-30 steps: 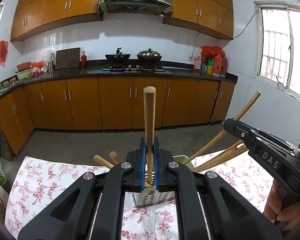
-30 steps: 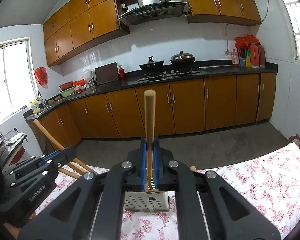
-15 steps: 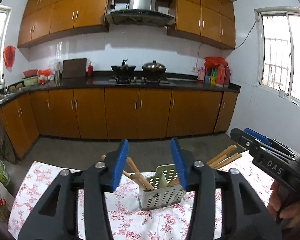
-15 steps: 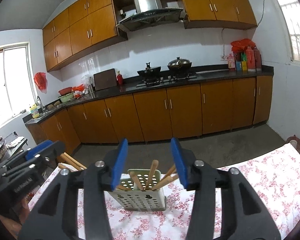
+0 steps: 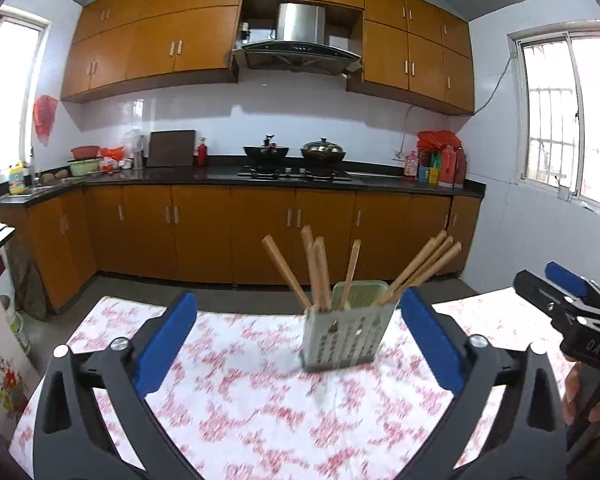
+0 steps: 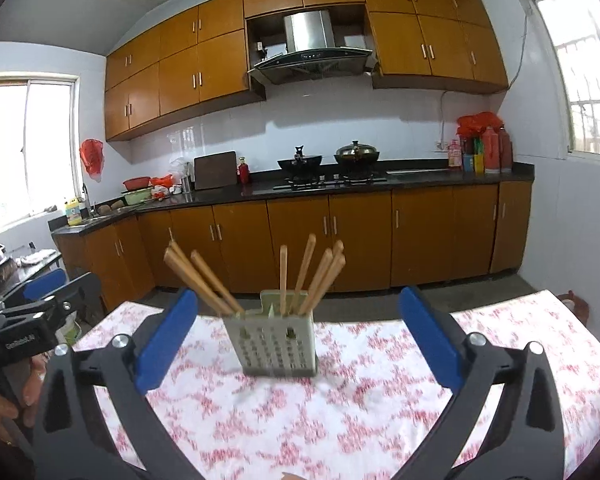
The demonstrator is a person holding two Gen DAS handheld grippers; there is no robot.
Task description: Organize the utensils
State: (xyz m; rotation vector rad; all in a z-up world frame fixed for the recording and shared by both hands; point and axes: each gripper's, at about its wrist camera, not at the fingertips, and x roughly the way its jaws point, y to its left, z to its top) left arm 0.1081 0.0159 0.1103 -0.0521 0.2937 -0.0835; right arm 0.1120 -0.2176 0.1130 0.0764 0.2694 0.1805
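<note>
A pale perforated utensil holder (image 5: 346,336) (image 6: 276,344) stands upright near the far edge of a table with a floral cloth (image 5: 240,400) (image 6: 380,420). Several wooden chopsticks (image 5: 320,272) (image 6: 204,276) lean out of it in two bunches. My left gripper (image 5: 296,304) hovers short of the holder, its jaws opening wide with nothing between them. My right gripper (image 6: 298,296) is likewise back from the holder, jaws opening and empty. Each gripper appears at the edge of the other's view: the right gripper (image 5: 560,292) and the left gripper (image 6: 40,304).
Beyond the table's far edge is grey floor (image 5: 236,292), then orange base cabinets under a black counter (image 6: 420,178) with two pots on a stove. A white cabinet (image 5: 0,360) stands left of the table. A hand (image 5: 576,392) holds the right gripper.
Both grippers were shut on an upright chopstick over the holder; they let go and spread wide. Both have drawn back, so the holder now looks farther away. The released chopsticks stand in the holder.
</note>
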